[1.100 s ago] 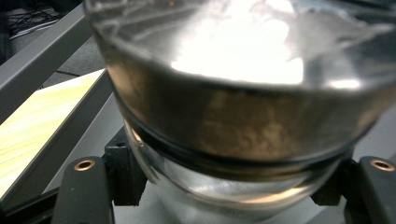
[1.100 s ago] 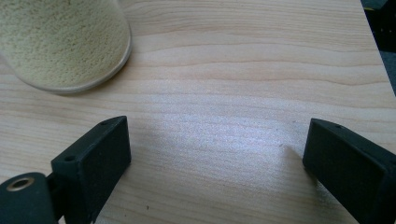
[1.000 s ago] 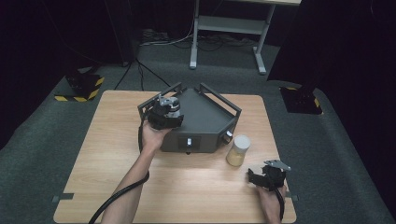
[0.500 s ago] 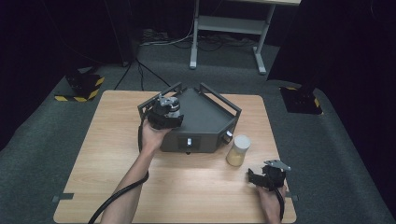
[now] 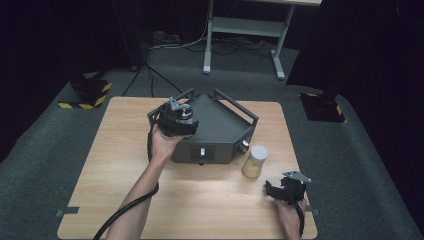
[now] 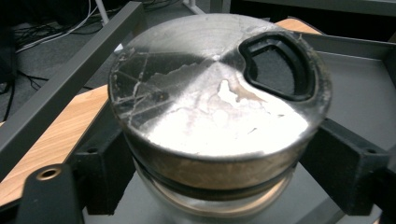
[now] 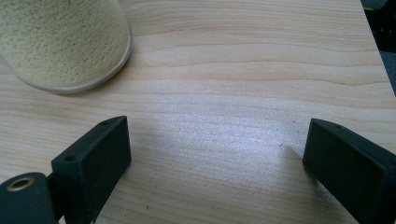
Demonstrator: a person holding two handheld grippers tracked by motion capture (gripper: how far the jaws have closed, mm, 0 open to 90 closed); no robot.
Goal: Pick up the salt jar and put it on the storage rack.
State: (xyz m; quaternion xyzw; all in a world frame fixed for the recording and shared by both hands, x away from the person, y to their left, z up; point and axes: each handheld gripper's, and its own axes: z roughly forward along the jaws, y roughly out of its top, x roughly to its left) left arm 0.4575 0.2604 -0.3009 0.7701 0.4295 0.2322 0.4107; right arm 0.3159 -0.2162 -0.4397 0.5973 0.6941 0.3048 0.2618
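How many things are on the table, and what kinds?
Grey box: 1
Lid: 1
Jar of yellow grains: 1
Grippers, left and right: 2
Total: 5

High view: is being aimed forward and down from above the person's side, taking in the whole table [image 5: 125, 200] from afar.
Left gripper view: is being pointed along its jaws, very near a metal lid [image 6: 215, 88] over the grey box [image 5: 220, 125].
Right gripper view: is being held low and close over the tabletop, beside the jar [image 7: 60, 42].
Shared: the jar [image 5: 254, 161] and tabletop are being covered by the high and right gripper views.
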